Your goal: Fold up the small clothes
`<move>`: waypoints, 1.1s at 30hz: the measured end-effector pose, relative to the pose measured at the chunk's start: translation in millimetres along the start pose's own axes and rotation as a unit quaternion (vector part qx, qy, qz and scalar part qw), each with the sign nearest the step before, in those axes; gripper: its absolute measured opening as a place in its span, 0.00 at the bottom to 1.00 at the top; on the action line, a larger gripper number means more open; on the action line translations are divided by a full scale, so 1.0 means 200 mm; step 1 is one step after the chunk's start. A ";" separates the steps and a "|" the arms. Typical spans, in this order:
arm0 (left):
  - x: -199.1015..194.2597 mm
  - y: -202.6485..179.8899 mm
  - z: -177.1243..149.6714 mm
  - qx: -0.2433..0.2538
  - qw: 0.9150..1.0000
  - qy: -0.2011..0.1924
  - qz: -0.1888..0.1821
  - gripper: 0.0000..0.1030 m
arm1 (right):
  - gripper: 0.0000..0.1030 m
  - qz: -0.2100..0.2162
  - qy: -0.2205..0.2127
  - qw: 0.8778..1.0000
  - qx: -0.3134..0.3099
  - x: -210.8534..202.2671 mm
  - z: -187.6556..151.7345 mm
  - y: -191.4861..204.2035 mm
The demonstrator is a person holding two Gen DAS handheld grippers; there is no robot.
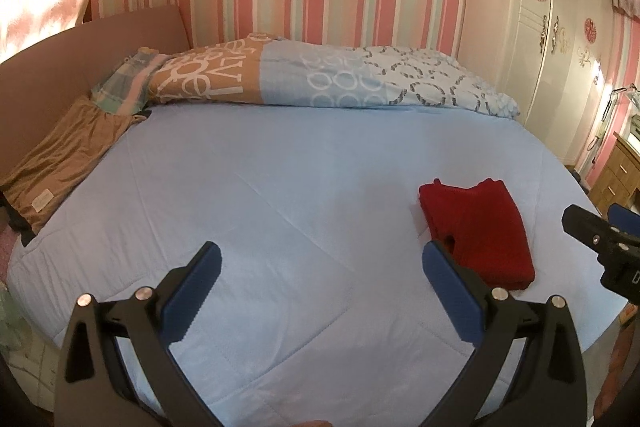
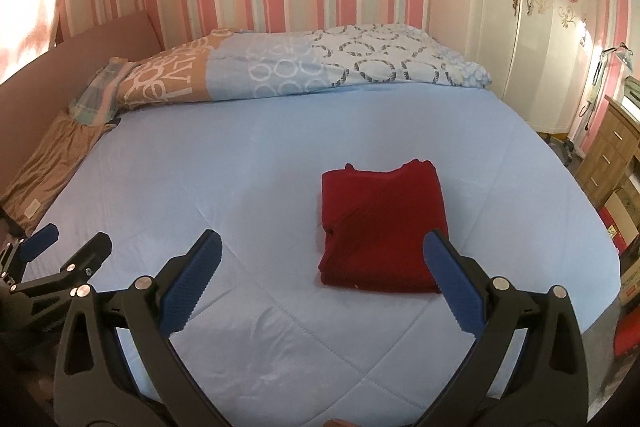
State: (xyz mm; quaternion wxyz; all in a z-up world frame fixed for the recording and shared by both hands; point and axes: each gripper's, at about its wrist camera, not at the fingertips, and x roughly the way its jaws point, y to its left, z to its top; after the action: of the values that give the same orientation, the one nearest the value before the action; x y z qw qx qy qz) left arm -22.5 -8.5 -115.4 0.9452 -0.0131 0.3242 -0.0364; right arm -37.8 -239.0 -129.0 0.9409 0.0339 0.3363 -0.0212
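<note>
A dark red garment lies folded into a neat rectangle on the light blue bed cover; in the left wrist view the same garment sits at the right. My right gripper hovers open just in front of it, its right finger overlapping the garment's near corner. My left gripper is open over bare cover to the left of the garment, holding nothing. Each gripper shows at the edge of the other's view: the right gripper and the left gripper.
A rolled patterned quilt lies along the far side of the bed by the striped wall. A brown pillow rests at the far left against the headboard. A white wardrobe and wooden drawers stand to the right.
</note>
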 end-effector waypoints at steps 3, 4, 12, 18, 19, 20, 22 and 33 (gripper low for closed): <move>-0.02 0.00 0.01 -0.004 1.000 -0.002 0.000 0.98 | 0.97 0.000 0.000 1.000 0.002 0.00 0.00 0.00; -0.02 0.01 0.02 -0.004 1.000 -0.003 0.002 0.98 | 0.97 -0.001 0.001 1.000 0.001 0.00 0.01 0.00; -0.02 0.04 0.04 -0.013 1.000 0.005 0.004 0.98 | 0.97 -0.001 0.002 1.000 0.003 0.00 0.01 0.00; -0.02 0.04 0.03 -0.014 1.000 0.003 0.012 0.98 | 0.97 -0.001 0.004 1.000 0.003 0.01 0.00 0.00; -0.02 0.04 0.03 -0.012 1.000 0.002 0.013 0.98 | 0.97 0.000 0.004 1.000 0.004 0.01 0.00 0.00; -0.02 0.05 0.03 -0.011 1.000 0.001 0.015 0.98 | 0.97 0.001 0.005 1.000 0.005 0.01 -0.01 0.00; -0.02 0.05 0.03 -0.010 1.000 -0.002 0.020 0.98 | 0.97 0.000 0.006 1.000 0.005 0.01 -0.01 0.01; -0.02 0.06 0.02 -0.011 1.000 -0.006 0.021 0.98 | 0.97 -0.002 0.007 1.000 0.002 0.02 -0.03 0.02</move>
State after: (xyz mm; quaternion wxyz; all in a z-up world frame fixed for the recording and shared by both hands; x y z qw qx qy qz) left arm -21.5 4.2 -110.6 0.9476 -0.0173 0.3188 -0.0132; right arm -38.4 -233.7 -135.5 0.9384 0.0356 0.3430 -0.0234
